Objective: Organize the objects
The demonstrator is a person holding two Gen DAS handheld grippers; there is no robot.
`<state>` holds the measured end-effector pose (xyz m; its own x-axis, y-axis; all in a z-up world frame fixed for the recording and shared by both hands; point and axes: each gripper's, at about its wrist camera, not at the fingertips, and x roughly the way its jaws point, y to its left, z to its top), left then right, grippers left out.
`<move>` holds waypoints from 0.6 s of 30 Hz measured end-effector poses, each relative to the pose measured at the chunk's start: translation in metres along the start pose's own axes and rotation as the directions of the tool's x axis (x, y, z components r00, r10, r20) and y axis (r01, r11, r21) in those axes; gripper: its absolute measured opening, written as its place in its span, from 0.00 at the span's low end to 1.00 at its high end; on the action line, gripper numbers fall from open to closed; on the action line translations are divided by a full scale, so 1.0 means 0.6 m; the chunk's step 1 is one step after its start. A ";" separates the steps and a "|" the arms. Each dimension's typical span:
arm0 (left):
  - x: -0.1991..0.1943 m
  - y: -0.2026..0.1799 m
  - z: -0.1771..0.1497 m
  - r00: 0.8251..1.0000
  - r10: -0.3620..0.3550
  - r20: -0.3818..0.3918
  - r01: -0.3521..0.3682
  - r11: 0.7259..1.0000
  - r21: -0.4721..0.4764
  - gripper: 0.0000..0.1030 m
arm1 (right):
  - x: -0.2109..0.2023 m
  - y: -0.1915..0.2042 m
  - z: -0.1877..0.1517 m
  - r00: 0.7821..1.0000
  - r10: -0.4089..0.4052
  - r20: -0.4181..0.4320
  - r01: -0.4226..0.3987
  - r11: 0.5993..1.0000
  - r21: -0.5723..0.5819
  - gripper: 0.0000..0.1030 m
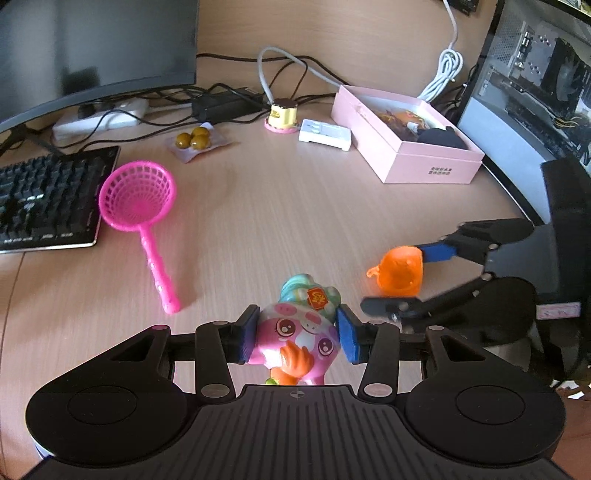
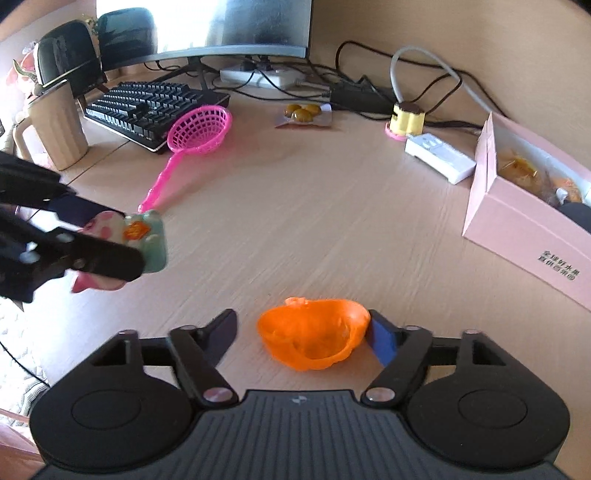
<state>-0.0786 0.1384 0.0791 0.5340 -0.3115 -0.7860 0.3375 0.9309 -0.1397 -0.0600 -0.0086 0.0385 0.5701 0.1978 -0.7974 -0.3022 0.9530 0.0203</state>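
Toy [image 1: 295, 328] is held clamped in the left gripper [image 1: 295, 334], while the orange cup [image 2: 314, 338] lies between the right gripper's [image 2: 301, 334] part-closed jaws, touching only the right pad, box [image 2: 517, 218] far right.

Light wood-grain desk [image 1: 280, 206], beige wall [image 1: 332, 26], bright daylight glare.

Left wrist: close above desk [image 1: 277, 206], angled down toward back edge.
Right wrist: likewise, close.
Shared: pink box [image 1: 406, 147] [image 2: 524, 236], strainer [image 1: 138, 199] [image 2: 199, 129].
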 end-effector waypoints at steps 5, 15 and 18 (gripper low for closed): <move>0.003 -0.006 -0.002 0.999 -0.031 -0.024 0.030 1.000 -0.005 0.48 | -0.030 -0.011 -0.006 0.999 -0.027 0.023 0.028 1.000 -0.011 0.56; 0.037 -0.082 0.055 0.979 -0.197 -0.059 0.203 0.970 0.133 0.48 | -0.165 -0.088 -0.037 0.973 -0.206 0.107 0.199 0.977 0.072 0.56; 0.051 -0.116 0.104 0.971 -0.238 -0.031 0.240 0.953 0.183 0.48 | -0.212 -0.119 -0.052 0.952 -0.274 0.137 0.257 0.957 0.131 0.56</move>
<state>-0.0371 0.0524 0.1025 0.4143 -0.5182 -0.7482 0.5919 0.7779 -0.2111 -0.1347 -0.1088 0.1196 0.7301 -0.0419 -0.6821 -0.0428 0.9934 -0.1068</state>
